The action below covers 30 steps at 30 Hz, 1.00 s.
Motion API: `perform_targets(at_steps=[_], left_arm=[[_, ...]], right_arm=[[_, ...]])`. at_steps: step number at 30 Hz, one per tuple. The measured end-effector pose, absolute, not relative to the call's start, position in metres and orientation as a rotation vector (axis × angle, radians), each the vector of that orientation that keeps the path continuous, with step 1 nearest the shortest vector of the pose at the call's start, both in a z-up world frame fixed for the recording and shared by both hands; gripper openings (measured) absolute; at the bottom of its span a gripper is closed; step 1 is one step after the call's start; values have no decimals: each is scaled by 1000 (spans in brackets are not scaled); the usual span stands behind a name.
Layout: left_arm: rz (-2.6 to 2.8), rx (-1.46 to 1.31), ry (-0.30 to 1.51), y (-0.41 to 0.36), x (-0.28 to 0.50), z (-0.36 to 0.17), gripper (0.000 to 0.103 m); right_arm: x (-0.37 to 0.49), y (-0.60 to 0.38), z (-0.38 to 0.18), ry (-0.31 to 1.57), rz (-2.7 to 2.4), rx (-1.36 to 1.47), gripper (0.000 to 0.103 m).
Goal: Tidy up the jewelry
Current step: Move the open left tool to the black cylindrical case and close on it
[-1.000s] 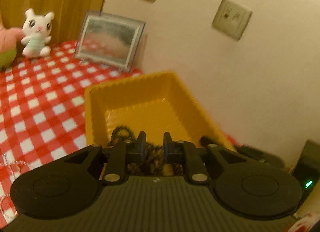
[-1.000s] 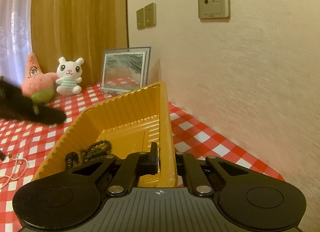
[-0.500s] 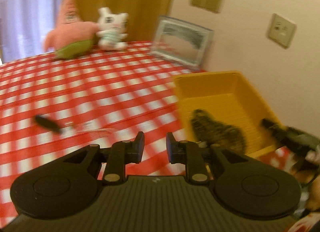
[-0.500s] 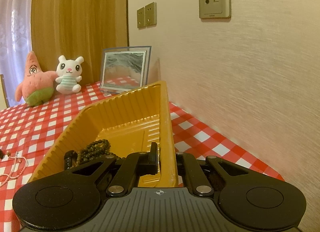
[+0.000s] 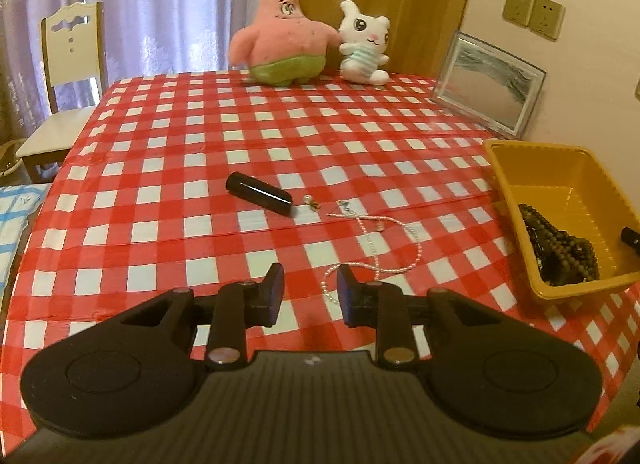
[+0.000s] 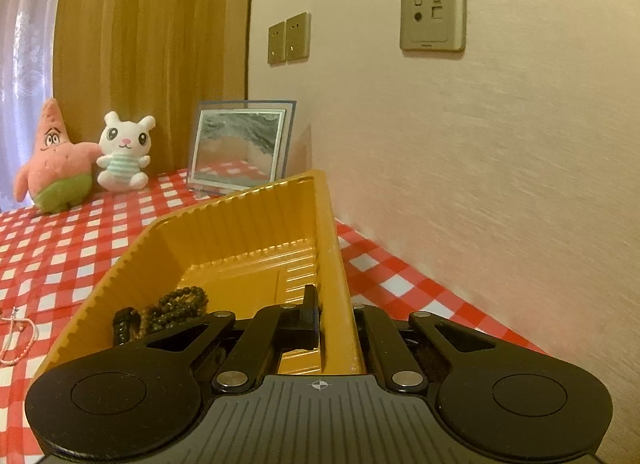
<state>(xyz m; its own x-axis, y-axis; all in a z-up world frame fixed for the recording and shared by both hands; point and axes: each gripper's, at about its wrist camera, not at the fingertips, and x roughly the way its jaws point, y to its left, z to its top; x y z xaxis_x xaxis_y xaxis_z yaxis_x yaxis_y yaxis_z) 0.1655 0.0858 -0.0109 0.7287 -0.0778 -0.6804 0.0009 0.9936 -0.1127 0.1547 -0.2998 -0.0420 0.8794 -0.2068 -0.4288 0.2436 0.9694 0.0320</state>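
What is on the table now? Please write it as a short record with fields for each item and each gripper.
tray: yellow tray at the table's right side
in tray: dark bead strand
on cloth: pearl necklace, black tube, small earring
left gripper: jaws opening, nothing between them, necklace just ahead
right gripper: shut on the tray's wall
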Motion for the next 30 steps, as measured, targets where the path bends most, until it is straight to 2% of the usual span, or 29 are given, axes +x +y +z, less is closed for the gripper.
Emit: perform_targets(at_steps=[9,11,15,18,22,30], left_arm=[[-31,-83,749,88,190,-26,26],[-32,-82,754,89,197,-30,33],[-21,-55,761,90,213,-38,37],[-2,-36,755,90,227,-45,44],[28,-41,748,94,248,-54,66],[88,-58,753,93,288,-69,68]], right_arm=[[175,-286,-47,438,-232,74,3],[182,-282,-47,436,-226,73,3],[195,-274,-47,433,-206,72,3],[205,-269,-48,433,-191,73,3],[214,-266,-50,435,-178,71,3],[225,-265,-57,448,-162,78,4]])
